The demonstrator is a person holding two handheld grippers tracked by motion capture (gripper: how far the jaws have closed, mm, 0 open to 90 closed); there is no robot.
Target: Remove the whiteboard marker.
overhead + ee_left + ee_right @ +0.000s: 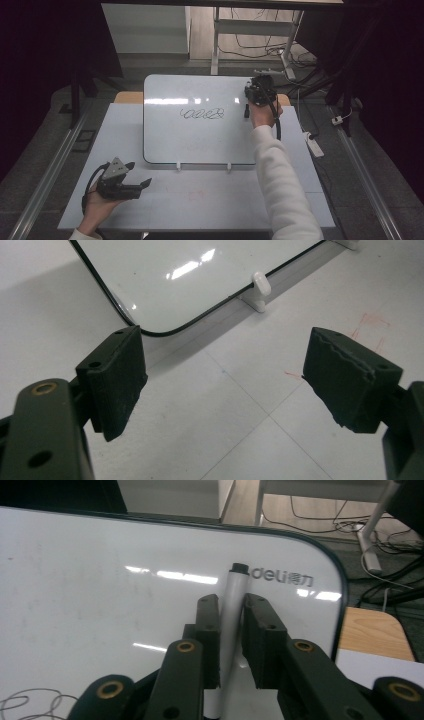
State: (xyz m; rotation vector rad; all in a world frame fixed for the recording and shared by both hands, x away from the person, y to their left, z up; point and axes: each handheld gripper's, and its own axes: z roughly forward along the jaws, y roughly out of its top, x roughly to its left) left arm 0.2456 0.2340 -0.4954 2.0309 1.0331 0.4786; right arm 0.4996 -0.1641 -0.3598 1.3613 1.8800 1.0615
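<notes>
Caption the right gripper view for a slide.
Right gripper clamps a white marker over the scribbled whiteboard.

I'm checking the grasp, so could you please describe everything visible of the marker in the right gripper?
The marker is a slim, light grey cylinder with a black end, plastic by the look. It lies lengthwise between the right gripper's black jaws, which press on its sides, black end pointing away from the hand, over the whiteboard near its top right corner and printed logo.

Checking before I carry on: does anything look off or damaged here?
Nothing serious. The left gripper has a chewed, ragged pad edge, and faint red marks stain the table beside the whiteboard.
</notes>
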